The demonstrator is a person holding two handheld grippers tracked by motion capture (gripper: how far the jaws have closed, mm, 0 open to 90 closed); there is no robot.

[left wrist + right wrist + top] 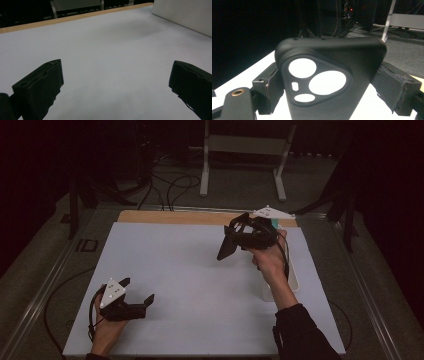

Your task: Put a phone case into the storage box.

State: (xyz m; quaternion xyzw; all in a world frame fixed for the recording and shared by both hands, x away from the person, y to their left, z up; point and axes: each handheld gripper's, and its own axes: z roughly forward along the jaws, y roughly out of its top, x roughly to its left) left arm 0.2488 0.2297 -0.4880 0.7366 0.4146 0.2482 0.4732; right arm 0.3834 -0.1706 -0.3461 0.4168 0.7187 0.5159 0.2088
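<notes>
Two claws in play. Right claw (235, 240) is clamped on a black phone case (329, 82), held up in the air over the far right part of the tabletop (190, 280); the case hangs tilted down-left from the jaws in the high view. Right gripper view: camera cutouts face the lens, jaws press on both side edges of the case. Left claw (137, 292) is spread wide with nothing between the jaws, sitting low over the near left of the tabletop. A white box (185, 16) sits along the right edge, partly behind the right forearm (280, 280). Progress, as a judgement: pickup looks done, case is airborne; placing or handing it off is left. Where it should go can't be told.
</notes>
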